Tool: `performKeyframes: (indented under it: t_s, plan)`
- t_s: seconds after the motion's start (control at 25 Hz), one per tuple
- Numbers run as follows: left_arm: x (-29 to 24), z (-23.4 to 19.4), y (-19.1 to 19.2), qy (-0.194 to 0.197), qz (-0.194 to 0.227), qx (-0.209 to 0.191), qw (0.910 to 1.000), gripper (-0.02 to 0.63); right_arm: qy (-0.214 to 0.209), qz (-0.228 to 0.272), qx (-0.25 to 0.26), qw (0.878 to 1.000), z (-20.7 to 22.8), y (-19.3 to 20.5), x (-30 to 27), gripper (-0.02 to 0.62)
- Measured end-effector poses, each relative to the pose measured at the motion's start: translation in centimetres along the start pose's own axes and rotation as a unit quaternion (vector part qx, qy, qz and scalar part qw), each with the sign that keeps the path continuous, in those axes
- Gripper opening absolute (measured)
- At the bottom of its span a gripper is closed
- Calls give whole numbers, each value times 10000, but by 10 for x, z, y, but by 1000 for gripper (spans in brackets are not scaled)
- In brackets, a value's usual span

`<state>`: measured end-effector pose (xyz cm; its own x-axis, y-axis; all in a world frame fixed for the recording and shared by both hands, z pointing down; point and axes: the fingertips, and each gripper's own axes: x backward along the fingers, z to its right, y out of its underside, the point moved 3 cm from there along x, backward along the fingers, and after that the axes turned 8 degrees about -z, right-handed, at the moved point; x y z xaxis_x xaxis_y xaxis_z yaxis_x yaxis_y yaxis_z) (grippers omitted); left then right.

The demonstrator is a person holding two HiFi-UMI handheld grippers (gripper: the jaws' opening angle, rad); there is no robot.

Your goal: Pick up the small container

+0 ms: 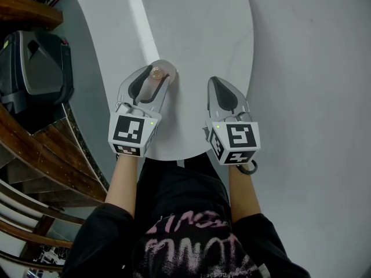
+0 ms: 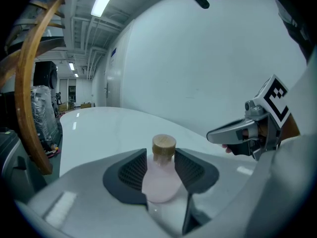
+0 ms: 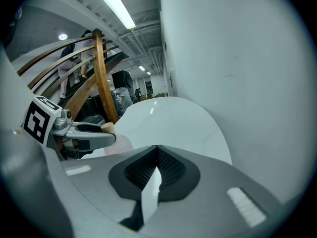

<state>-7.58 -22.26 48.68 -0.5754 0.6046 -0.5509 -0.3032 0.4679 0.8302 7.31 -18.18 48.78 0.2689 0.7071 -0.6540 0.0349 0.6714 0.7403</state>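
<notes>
The small container is a pale pink bottle with a cork stopper, near the front of the white table. My left gripper is shut on it, with the dark pads pressing its neck and body from both sides. Whether its base rests on the table is hidden. My right gripper hovers a hand's width to the right, shut with nothing between its pads. From the right gripper view, the left gripper shows at the left with the cork on top.
The table's rounded front edge lies just under both grippers. A black case and curved wooden rails stand to the left. Grey floor spreads to the right.
</notes>
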Motion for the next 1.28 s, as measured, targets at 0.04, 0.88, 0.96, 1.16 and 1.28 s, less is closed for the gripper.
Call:
performKeyframes:
  t_s: [0.04, 0.88, 0.96, 1.16, 1.28]
  plan:
    - [0, 0, 0, -7, 3, -37, 10000, 173, 3, -2, 4, 10000, 0, 0, 0, 11]
    - [2, 5, -6, 74, 111, -227, 9997, 133, 83, -24, 5, 10000, 2, 1, 7, 11]
    - [3, 5, -5, 85, 149, -218, 9996, 133, 97, -31, 11, 9999, 1, 3, 7, 11]
    - [3, 3, -3, 114, 246, -214, 9994, 131, 137, -62, 22, 9999, 1, 5, 7, 11]
    - [4, 2, -4, 167, 312, -208, 9992, 130, 157, -82, 39, 9998, 1, 5, 7, 11]
